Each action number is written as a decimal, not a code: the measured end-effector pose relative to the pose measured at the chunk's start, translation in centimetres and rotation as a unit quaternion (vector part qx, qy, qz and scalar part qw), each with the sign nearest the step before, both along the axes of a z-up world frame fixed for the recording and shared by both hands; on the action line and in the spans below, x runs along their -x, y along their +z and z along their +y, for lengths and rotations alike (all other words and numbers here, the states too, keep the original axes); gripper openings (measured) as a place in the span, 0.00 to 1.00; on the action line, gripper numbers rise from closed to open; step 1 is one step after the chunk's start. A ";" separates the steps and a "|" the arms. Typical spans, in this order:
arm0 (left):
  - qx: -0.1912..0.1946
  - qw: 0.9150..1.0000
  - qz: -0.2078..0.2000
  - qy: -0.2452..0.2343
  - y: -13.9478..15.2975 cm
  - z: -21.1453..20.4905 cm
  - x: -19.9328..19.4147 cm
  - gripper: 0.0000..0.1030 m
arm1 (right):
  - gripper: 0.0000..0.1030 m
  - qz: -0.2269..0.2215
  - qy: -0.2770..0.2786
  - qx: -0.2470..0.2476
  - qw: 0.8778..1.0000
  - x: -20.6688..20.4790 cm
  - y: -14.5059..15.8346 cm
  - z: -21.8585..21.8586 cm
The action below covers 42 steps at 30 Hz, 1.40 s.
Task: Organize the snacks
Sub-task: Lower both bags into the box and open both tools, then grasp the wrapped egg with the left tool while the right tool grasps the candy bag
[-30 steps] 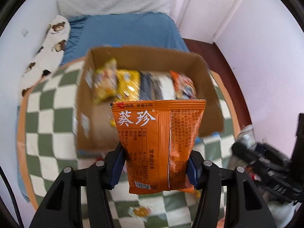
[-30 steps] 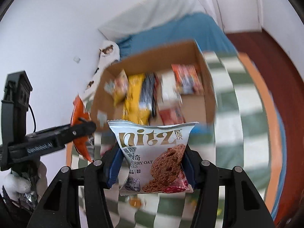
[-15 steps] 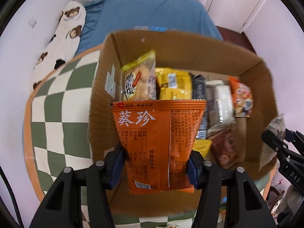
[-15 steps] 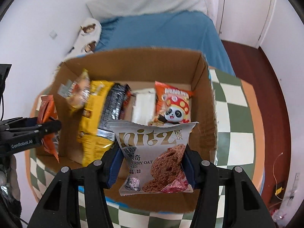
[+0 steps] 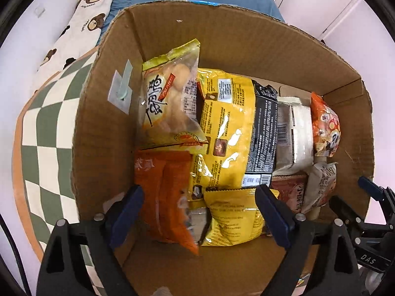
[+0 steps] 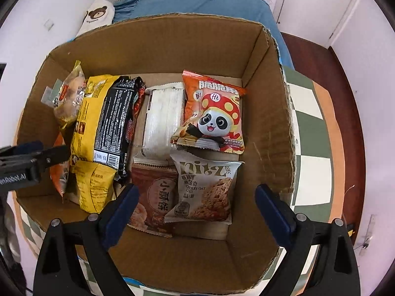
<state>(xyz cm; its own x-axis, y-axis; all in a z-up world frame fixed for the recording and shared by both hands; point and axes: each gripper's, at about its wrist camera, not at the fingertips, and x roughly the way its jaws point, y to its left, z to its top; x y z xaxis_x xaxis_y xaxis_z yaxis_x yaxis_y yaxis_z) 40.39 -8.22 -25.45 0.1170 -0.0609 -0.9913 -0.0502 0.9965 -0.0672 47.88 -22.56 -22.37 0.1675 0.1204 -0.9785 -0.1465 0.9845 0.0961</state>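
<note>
While both grippers point down into it, the cardboard box (image 6: 271,113) sits on a checkered cloth (image 5: 47,128) and holds every snack. Inside the box, the left gripper (image 5: 198,212) has just opened; its fingers stand spread, clear of the orange packet (image 5: 167,197) lying at the box's left wall. Toward the box's right wall, the right gripper (image 6: 195,211) has also just opened, fingers spread around the loose cookie packet (image 6: 205,190) on the box floor.

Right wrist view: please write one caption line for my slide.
Open right gripper, jaws just opened, above a cardboard box where the nitz cookie pack lies among other snacks.
</note>
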 end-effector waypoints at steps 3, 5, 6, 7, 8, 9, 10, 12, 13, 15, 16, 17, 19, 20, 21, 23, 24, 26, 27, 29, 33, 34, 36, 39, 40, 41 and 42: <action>0.002 1.000 -0.002 -0.003 0.1 -0.4 0.7 0.89 | 0.94 -0.005 -0.007 -0.004 1.000 0.4 0.5 -0.2; 0.000 1.000 -0.009 -0.003 0.5 -0.6 1.4 0.89 | 0.94 -0.006 -0.011 -0.008 1.000 0.7 0.8 -0.3; 0.002 1.000 -0.012 -0.002 0.8 -0.7 1.7 0.89 | 0.94 -0.007 -0.014 -0.010 1.000 0.8 1.0 -0.4; 0.006 1.000 -0.014 -0.001 1.0 -0.7 2.1 0.89 | 0.94 -0.008 -0.016 -0.010 1.000 1.0 1.1 -0.5; 0.010 1.000 -0.018 0.001 1.3 -0.8 2.5 0.89 | 0.94 -0.009 -0.017 -0.009 1.000 1.2 1.2 -0.5; 0.011 1.000 -0.021 0.003 1.6 -0.8 2.9 0.89 | 0.94 -0.009 -0.019 -0.011 1.000 1.5 1.3 -0.6; 0.011 1.000 -0.025 0.003 1.8 -0.9 3.3 0.89 | 0.94 -0.009 -0.021 -0.013 1.000 1.7 1.4 -0.7; 0.008 0.999 -0.034 0.000 2.1 -0.8 4.1 0.89 | 0.94 -0.011 -0.023 -0.015 1.000 2.2 1.6 -0.7; 0.005 0.999 -0.038 -0.002 2.4 -0.8 4.5 0.89 | 0.94 -0.013 -0.024 -0.015 1.000 2.5 1.8 -0.7; 0.001 0.999 -0.049 -0.004 2.9 -0.8 5.2 0.89 | 0.94 -0.018 -0.025 -0.016 0.999 3.0 2.3 -0.7; 0.000 0.999 -0.053 -0.005 3.2 -0.7 5.5 0.89 | 0.94 -0.020 -0.025 -0.017 0.999 3.3 2.6 -0.7; 0.000 0.998 -0.059 -0.006 3.6 -0.8 5.9 0.89 | 0.94 -0.023 -0.026 -0.018 0.999 3.5 2.8 -0.7; -0.002 0.997 -0.072 -0.008 4.4 -0.8 6.7 0.89 | 0.95 -0.033 -0.026 -0.019 0.999 4.0 3.6 -0.6; -0.004 0.997 -0.078 -0.008 4.9 -0.8 6.9 0.89 | 0.95 -0.039 -0.025 -0.018 0.999 4.3 4.0 -0.5; -0.006 0.996 -0.088 -0.010 5.4 -0.8 7.4 0.89 | 0.95 -0.046 -0.025 -0.018 0.998 4.7 4.5 -0.4; -0.010 0.995 -0.103 -0.012 6.4 -0.9 8.2 0.89 | 0.95 -0.059 -0.024 -0.018 0.998 5.4 5.5 -0.3; -0.011 0.994 -0.110 -0.012 7.0 -0.9 8.6 0.89 | 0.95 -0.067 -0.022 -0.018 0.997 5.8 6.1 -0.2; -0.010 0.992 -0.128 -0.013 8.2 -0.9 9.4 0.89 | 0.95 -0.082 -0.022 -0.018 0.996 6.6 7.2 -0.2; -0.009 0.991 -0.136 -0.013 8.8 -0.9 9.9 0.89 | 0.95 -0.090 -0.022 -0.019 0.996 7.1 7.8 -0.1; -0.011 0.988 -0.152 -0.014 10.1 -0.9 10.9 0.89 | 0.95 -0.109 -0.024 -0.022 0.994 8.2 9.1 -0.2; -0.013 0.983 -0.180 -0.017 12.2 -1.0 12.8 0.89 | 0.95 -0.128 -0.026 -0.037 0.991 10.2 11.2 -0.2; -0.014 0.983 -0.184 -0.017 12.7 -1.1 13.2 0.89 | 0.95 -0.134 -0.026 -0.039 0.990 10.7 11.7 -0.2; -0.010 0.980 -0.197 -0.017 13.8 -1.1 14.2 0.89 | 0.95 -0.147 -0.026 -0.043 0.988 11.9 12.9 0.0; -0.005 0.978 -0.207 -0.017 15.1 -1.0 15.3 0.89 | 0.95 -0.156 -0.024 -0.059 0.986 13.6 14.3 0.1; 0.000 0.978 -0.207 -0.017 15.4 -0.9 15.7 0.89 | 0.95 -0.158 -0.024 -0.064 0.985 14.2 14.7 0.1; 0.003 0.978 -0.207 -0.017 15.5 -0.9 16.0 0.89 | 0.95 -0.158 -0.022 -0.069 0.985 14.8 15.0 0.1; 0.005 0.978 -0.206 -0.018 15.6 -0.7 16.4 0.89 | 0.95 -0.156 -0.020 -0.073 0.985 15.5 15.1 0.1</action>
